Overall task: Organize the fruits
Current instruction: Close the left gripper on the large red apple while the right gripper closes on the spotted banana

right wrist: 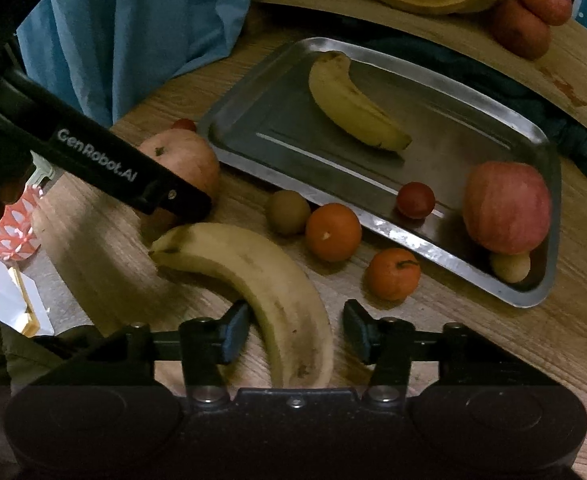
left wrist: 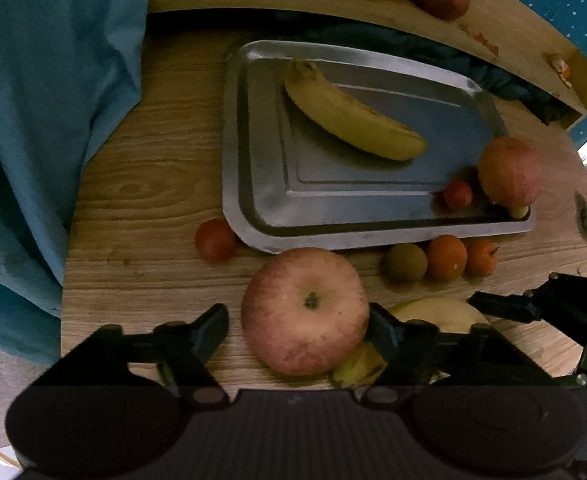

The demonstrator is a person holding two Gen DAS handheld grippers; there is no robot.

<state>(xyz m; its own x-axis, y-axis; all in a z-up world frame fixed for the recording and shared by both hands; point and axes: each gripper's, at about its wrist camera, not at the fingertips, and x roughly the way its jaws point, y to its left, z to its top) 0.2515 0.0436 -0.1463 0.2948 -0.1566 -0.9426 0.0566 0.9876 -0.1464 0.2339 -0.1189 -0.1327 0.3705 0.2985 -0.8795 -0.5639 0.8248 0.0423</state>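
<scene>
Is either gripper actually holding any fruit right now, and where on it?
Neither. The left gripper stands open around the apple; the right gripper stands open astride the banana.

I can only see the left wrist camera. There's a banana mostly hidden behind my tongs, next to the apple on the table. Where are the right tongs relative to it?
Observer: The right tongs are open, one finger on each side of that banana at its near end.
Operator: What's poking out under the apple in the tray?
Observer: A small round yellowish fruit, tucked against it in the corner.
</scene>
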